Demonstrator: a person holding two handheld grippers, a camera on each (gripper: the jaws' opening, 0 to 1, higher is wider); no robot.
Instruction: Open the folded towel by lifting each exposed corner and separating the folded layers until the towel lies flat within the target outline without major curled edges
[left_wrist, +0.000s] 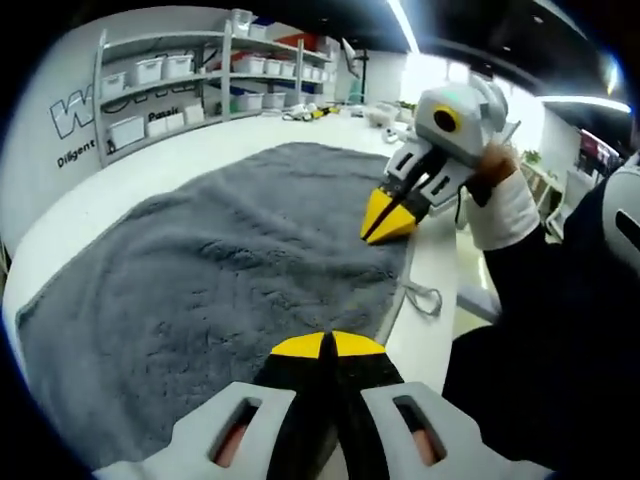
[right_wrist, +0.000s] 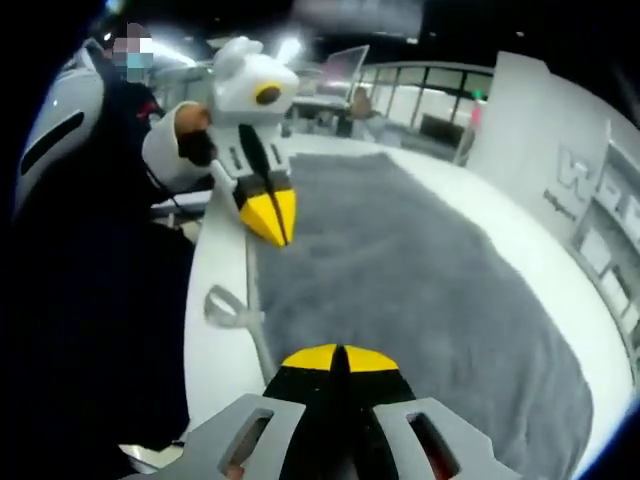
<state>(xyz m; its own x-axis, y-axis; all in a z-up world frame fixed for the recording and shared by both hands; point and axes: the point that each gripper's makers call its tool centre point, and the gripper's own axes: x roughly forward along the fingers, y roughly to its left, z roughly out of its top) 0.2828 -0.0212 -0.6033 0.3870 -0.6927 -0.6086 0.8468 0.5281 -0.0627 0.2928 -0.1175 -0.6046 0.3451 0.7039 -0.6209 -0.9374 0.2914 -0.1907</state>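
**Grey towel spread on a white table, 2 grippers at its near edge**

In the left gripper view, shelving (left_wrist: 190, 75) with white bins is standing at the upper left of the frame, against a wall with dark lettering. The grey towel (left_wrist: 230, 260) is lying open across the white table (left_wrist: 150, 165), filling the left and centre of the frame. At the bottom centre, the left gripper (left_wrist: 327, 345) is showing its yellow-tipped jaws pressed together, with nothing between them, over the towel's near edge. At the right centre, the right gripper (left_wrist: 385, 228) is resting its closed yellow tips at the towel's edge, held by a white-gloved hand (left_wrist: 500, 205).

In the right gripper view, the person's dark sleeve (right_wrist: 90, 300) is filling the left of the frame. The left gripper (right_wrist: 272, 222) is sitting at the upper left with its jaws together, tips at the towel's (right_wrist: 420, 290) border. A white looped tag (right_wrist: 235, 312) is lying on the table (right_wrist: 215, 350) just beside the towel's edge. At the bottom centre, the right gripper (right_wrist: 338, 357) is holding its jaws together, empty. The towel is stretching flat toward the right of the frame.
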